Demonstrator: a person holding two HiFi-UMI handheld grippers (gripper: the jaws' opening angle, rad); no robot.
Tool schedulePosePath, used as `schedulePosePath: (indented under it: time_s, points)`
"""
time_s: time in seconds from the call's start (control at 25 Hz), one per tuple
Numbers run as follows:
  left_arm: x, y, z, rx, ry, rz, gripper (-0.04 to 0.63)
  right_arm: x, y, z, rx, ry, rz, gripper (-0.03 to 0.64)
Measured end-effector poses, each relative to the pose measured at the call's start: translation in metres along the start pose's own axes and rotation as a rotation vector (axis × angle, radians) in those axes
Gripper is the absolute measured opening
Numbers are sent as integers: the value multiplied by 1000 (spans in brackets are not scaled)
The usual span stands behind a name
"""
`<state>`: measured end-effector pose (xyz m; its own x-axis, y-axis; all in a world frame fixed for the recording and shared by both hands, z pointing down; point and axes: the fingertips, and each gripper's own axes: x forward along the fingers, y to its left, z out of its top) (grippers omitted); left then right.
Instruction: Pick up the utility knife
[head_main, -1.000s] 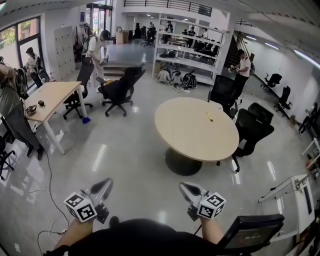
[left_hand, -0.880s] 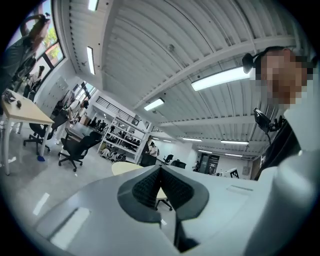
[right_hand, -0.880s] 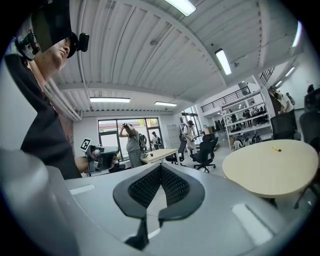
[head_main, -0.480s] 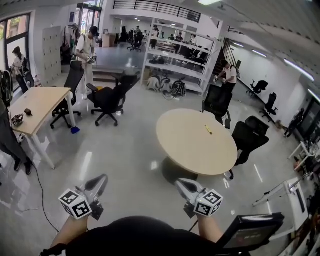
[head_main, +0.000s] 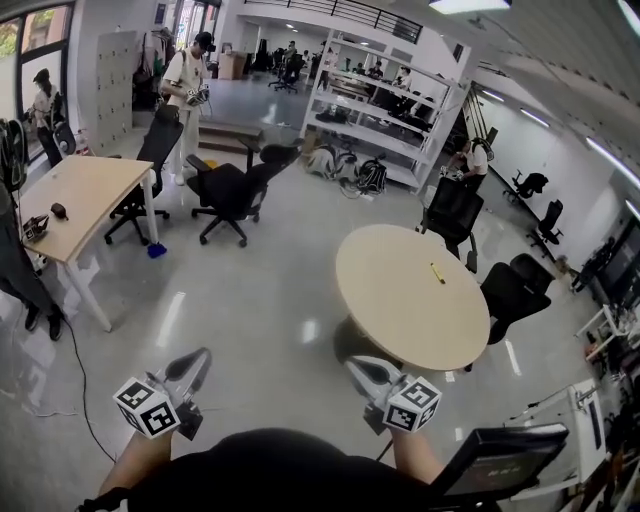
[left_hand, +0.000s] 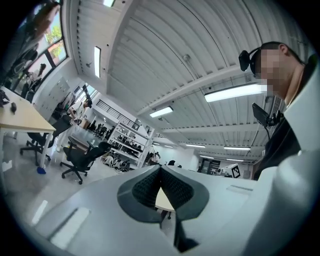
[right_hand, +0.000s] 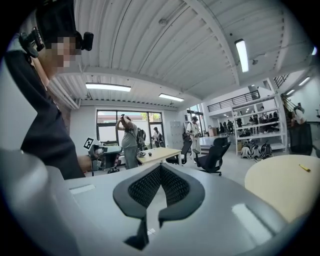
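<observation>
Nearest, grippers: two, one in each hand. The left gripper (head_main: 203, 354) and right gripper (head_main: 355, 364) are held low over the floor, pointing forward, well apart from each other.
Left jaws: tips pressed together in the left gripper view, nothing between them.
Right jaws: tips likewise together in the right gripper view, holding nothing.
Marker cubes: two, one on the left (head_main: 145, 408) and one on the right (head_main: 413, 404).
Wearer: dark torso and both forearms, cut off by the bottom edge.
Dark panel (head_main: 495, 465): one, at lower right and partly out of frame; I cannot tell what it is.
Cable (head_main: 85, 390): one, black, trailing over the glossy floor at left.
Round table (head_main: 400, 310): one, ahead and to the right, well apart from both grippers.
Utility knife (head_main: 437, 272): one small yellow object lying flat on the far right part of the round table, alone there. It is too small to make out blade or body.
Office chairs: two black ones just behind the round table (head_main: 455, 212) (head_main: 515, 290) and two by the rectangular table (head_main: 85, 200). Those farther right are hard to count.
Desk items: two small dark things on the rectangular table, unidentifiable.
People: four clear, one of them cut off at the left edge. Figures near the shelving (head_main: 380, 110) are too small to count.
</observation>
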<state>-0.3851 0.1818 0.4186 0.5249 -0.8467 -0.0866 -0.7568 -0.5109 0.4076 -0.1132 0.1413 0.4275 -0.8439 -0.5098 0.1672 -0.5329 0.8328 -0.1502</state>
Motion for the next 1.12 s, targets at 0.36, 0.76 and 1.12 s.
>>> schedulePosePath:
  time_s: [0.36, 0.76, 1.12]
  points:
    - [49, 36, 1, 30, -1, 117, -3, 58, -70, -5, 28, 1, 124, 14]
    - [200, 23, 12, 65, -67, 178, -3, 74, -232, 58, -32, -62, 237, 14]
    - [320, 16, -9, 63, 6, 130, -3, 52, -351, 41, 58, -77, 168, 14]
